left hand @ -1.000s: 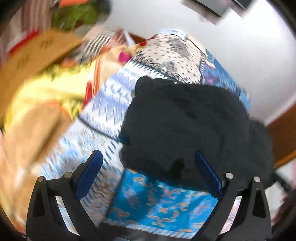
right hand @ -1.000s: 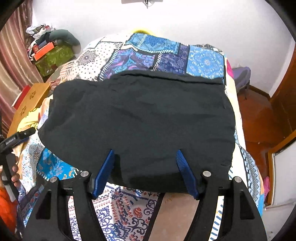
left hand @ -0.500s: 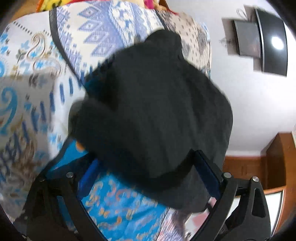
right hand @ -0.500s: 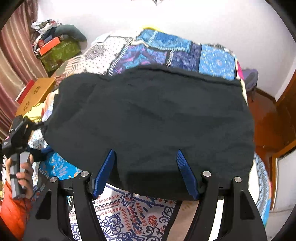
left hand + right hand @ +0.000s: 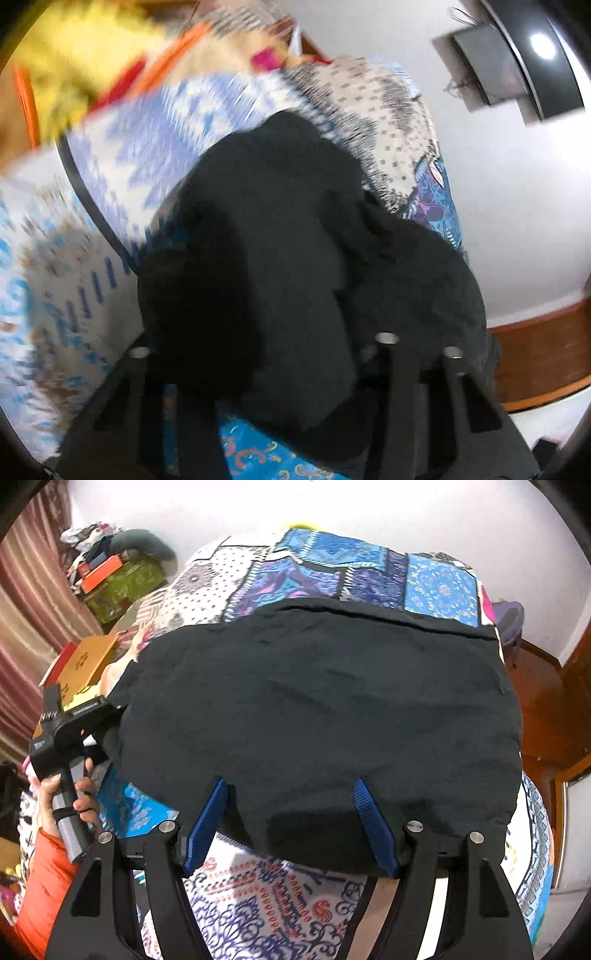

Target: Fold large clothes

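A large black garment (image 5: 314, 709) lies spread flat on a patchwork bedspread (image 5: 258, 893). My right gripper (image 5: 290, 782) stands open over its near hem, with the cloth's edge between the blue pads (image 5: 207, 823). At the garment's left corner, my left gripper (image 5: 266, 332) is closing its jaws on a bunched fold of the black garment (image 5: 277, 240). That fold fills the gap and hides the pads. In the right wrist view a hand (image 5: 62, 794) in an orange sleeve holds that gripper at the cloth's left edge.
Boxes and piled things (image 5: 118, 576) stand at the far left by a curtain. A wooden box (image 5: 88, 661) lies beside the bed. A white wall (image 5: 369, 506) rises behind, with wooden floor and a door frame (image 5: 554, 716) to the right.
The left gripper has come down onto the garment's left corner and its jaws have narrowed around a gathered fold. The right gripper has stayed at the near hem.
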